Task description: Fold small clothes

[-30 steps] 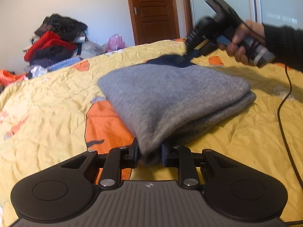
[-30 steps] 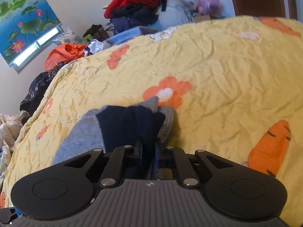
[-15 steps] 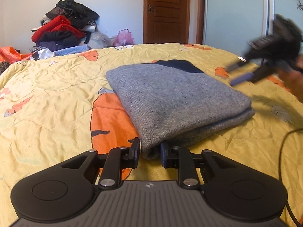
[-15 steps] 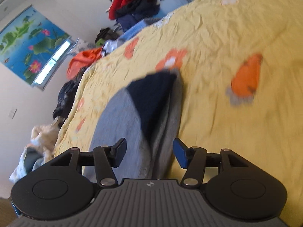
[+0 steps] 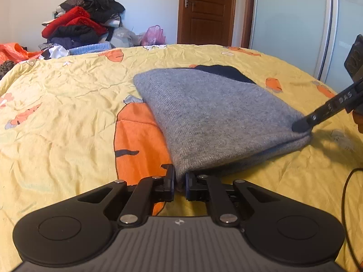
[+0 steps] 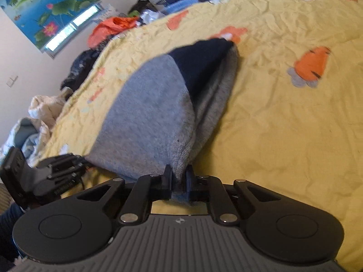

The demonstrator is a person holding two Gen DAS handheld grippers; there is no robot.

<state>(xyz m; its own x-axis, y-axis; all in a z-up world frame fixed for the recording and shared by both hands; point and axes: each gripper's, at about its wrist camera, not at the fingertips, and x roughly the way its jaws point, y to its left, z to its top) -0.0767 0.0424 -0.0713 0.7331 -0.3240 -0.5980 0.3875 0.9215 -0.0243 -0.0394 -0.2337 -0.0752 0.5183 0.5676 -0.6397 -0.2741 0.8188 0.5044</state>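
Grey knitted sweater, folded into a thick, roughly rectangular bundle of several layers. Lies flat on a yellow quilt printed with orange carrots, partly covering one large carrot. Fine, slightly fuzzy knit with a few dark specks. Dark navy panel showing at the far end, opposite the near corner. From the right wrist view, same sweater seen along its length: smooth grey top layer, navy section tapering towards the far tip, lower grey layers stacked under the right edge. Near corners slightly bunched and lifted; the rest resting on the quilt.
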